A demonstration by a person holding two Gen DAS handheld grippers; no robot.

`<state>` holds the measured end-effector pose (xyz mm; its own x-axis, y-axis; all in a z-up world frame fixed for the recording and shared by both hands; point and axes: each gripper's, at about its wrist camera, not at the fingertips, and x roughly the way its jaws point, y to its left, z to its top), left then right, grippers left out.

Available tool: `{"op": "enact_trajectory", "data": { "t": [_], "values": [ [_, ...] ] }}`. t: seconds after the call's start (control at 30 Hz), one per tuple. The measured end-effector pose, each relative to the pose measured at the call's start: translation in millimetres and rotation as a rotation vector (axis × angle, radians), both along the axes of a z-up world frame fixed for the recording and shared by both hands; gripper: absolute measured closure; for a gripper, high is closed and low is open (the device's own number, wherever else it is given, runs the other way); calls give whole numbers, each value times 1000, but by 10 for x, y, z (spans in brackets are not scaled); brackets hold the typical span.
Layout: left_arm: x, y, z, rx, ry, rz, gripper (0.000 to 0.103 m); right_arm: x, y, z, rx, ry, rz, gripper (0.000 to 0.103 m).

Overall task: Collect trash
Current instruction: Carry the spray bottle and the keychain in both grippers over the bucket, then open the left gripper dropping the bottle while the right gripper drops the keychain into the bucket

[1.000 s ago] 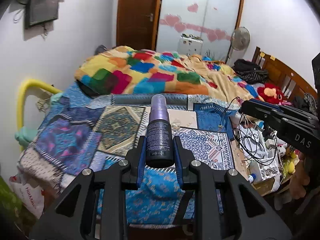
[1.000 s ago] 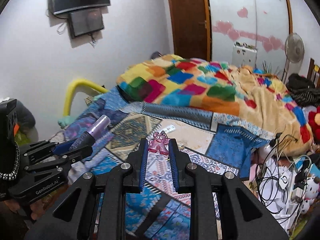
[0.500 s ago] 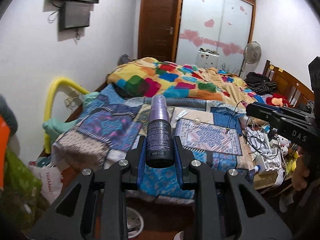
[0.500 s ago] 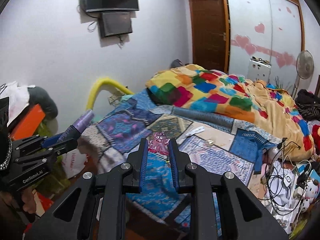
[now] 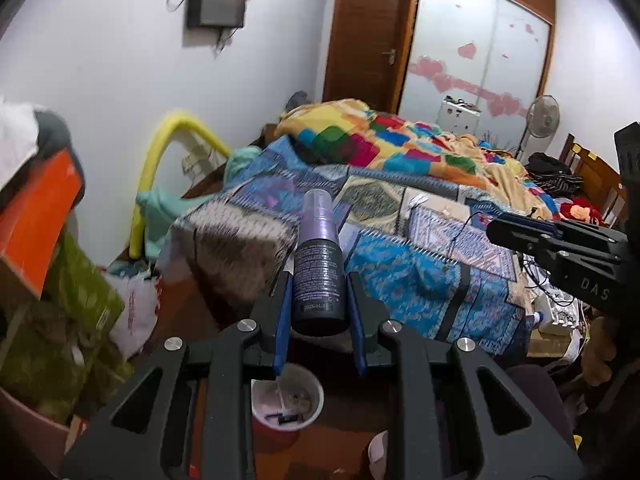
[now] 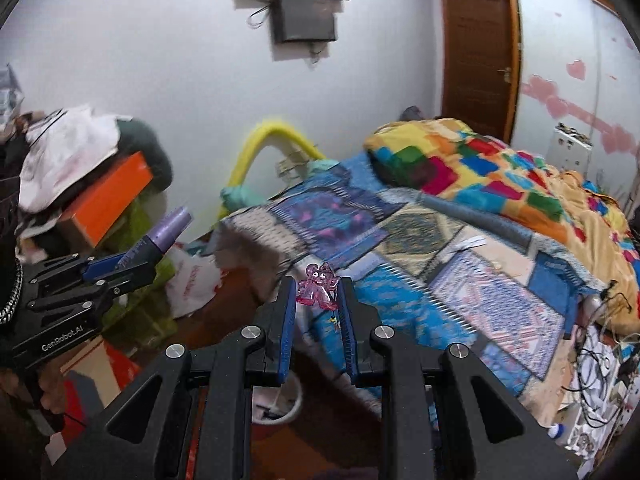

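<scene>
1. Purple plastic caps the small dark spray bottle (image 5: 318,272), which stands nearly upright between the blue pads of the left gripper (image 5: 319,312); the jaws are closed snugly on its lower body and the cap points away toward the bed.
2. Seen from the right wrist camera, that same bottle (image 6: 166,230) sticks out of the left gripper (image 6: 120,262) at a slant, over by the clutter along the wall.
3. The right gripper (image 6: 319,306) has its jaws drawn almost together on a little translucent pink figurine (image 6: 318,285), pinched at the very tips of the pads.
4. From the left wrist camera the right gripper (image 5: 520,232) shows only as a black arm reaching in from the right edge; the figurine cannot be made out there.
5. Below the left gripper, on the dark floor, sits a red cup (image 5: 287,402) with a pale inside and some small dark scraps in it; part of its rim is hidden behind the gripper's frame.
6. The same cup (image 6: 280,400) shows partly between the right gripper's arms.
7. Beyond both tools lies the bed (image 5: 420,280) under a patchwork cover, with a bright multicoloured quilt (image 5: 400,140) heaped farther back.
8. An orange box (image 6: 108,196) rests tilted on a pile at the left, with a white plastic bag (image 6: 192,284) on the floor beside it.
9. A yellow curved tube (image 6: 260,144) arches against the white wall near the bed's corner.
</scene>
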<state>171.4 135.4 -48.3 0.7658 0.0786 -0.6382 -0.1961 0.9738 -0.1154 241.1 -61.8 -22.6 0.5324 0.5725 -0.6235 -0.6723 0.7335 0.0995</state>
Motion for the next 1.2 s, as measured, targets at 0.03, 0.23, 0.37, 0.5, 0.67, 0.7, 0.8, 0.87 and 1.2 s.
{"op": "enact_trajectory", "data": {
  "t": [0.03, 0.23, 0.37, 0.5, 0.67, 0.7, 0.8, 0.87, 1.2],
  "values": [
    [-43, 38, -44, 3, 8, 9, 78, -39, 84, -54, -7, 9, 21, 84],
    [-276, 278, -378, 1, 67, 59, 78, -187, 475, -314, -41, 68, 104, 84],
    [-329, 363, -674, -27, 118, 77, 78, -249, 695, -501, -76, 108, 146, 84],
    [-283, 438, -945, -74, 170, 87, 78, -248, 894, -707, -102, 175, 185, 84],
    [-223, 554, -1223, -124, 226, 104, 78, -176, 1161, -1006, -152, 265, 231, 84],
    [-213, 576, -1252, -129, 233, 108, 78, -153, 1213, -1066, -162, 282, 239, 83],
    [-169, 643, -1357, -154, 254, 122, 78, -101, 1347, -1198, -180, 332, 267, 83],
    [-135, 675, -1404, -161, 267, 131, 78, -66, 1438, -1280, -203, 373, 292, 79],
    [90, 704, -1589, -199, 305, 117, 78, 77, 1476, -1378, -253, 354, 249, 62]
  ]
}}
